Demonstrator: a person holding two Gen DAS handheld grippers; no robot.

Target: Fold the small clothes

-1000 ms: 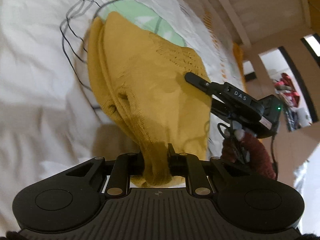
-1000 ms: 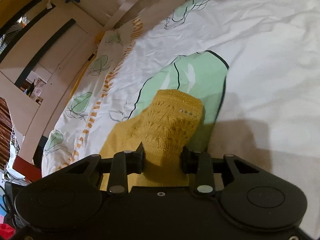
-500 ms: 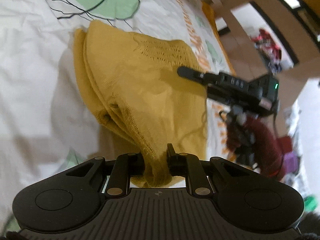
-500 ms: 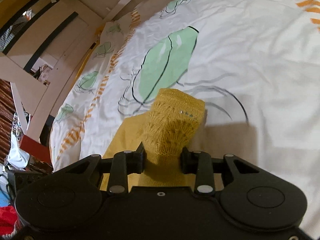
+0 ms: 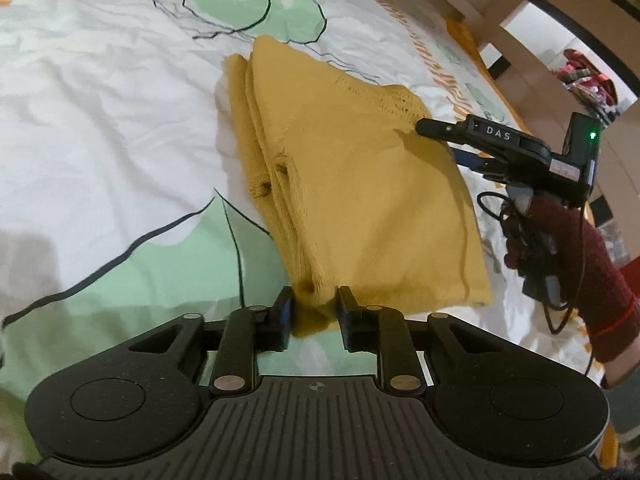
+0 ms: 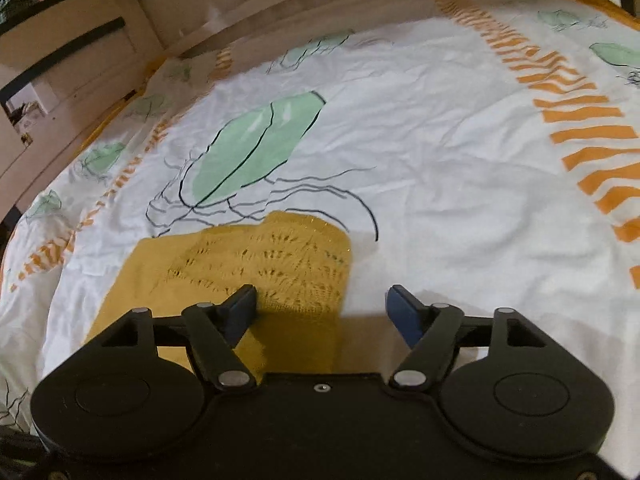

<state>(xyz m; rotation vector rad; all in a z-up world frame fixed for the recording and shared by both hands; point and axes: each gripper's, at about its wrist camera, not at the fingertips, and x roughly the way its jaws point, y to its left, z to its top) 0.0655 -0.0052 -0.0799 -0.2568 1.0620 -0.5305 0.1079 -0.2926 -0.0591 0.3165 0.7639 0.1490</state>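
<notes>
A mustard-yellow knit garment (image 5: 360, 184) lies folded in layers on the bed sheet (image 5: 100, 112). My left gripper (image 5: 314, 314) sits at its near corner. The pads still touch that corner on both sides while the jaws start opening. In the right wrist view the garment's lacy end (image 6: 272, 264) lies flat on the sheet. My right gripper (image 6: 322, 312) is over it with its jaws opening wide. Its left finger (image 6: 240, 312) rests by the fabric and nothing is pinched. The left wrist view shows the right gripper (image 5: 440, 142) at the garment's far right edge, held by a hand in a dark red sleeve (image 5: 580, 248).
The sheet (image 6: 440, 160) is white with green leaf prints and orange stripes, and it stretches around the garment on all sides. A wooden bed frame (image 6: 280, 4) runs along the far edge. A doorway with red items (image 5: 580, 72) lies beyond the bed at right.
Both grippers swept across the bed and the hanging garment now lies flat on the sheet. The right jaws opened and let go of the lacy end. The left pads still hold their corner.
</notes>
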